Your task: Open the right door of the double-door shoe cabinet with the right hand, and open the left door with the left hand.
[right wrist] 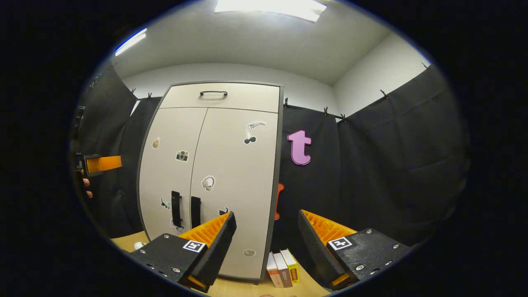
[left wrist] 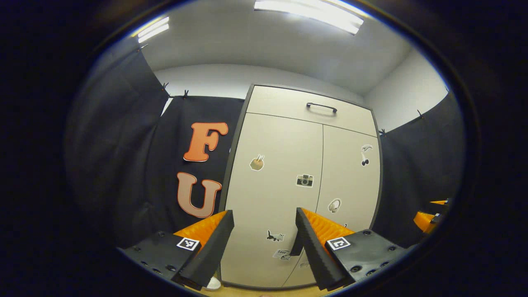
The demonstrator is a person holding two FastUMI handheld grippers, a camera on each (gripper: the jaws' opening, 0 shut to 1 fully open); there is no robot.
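Before both parted hand-held grippers, shoe cabinet (right wrist: 214,165) doors stand closed.

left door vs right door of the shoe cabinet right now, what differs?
The left door carries a camera sticker; the right door carries a cherry sticker. The left door's handle sits by its right edge, the right door's handle by its left edge. Both are shut and pale.

Shoe cabinet (right wrist: 231,165) beige, dark grey frame, black handles (right wrist: 176,208); stickers (right wrist: 182,156) scattered.
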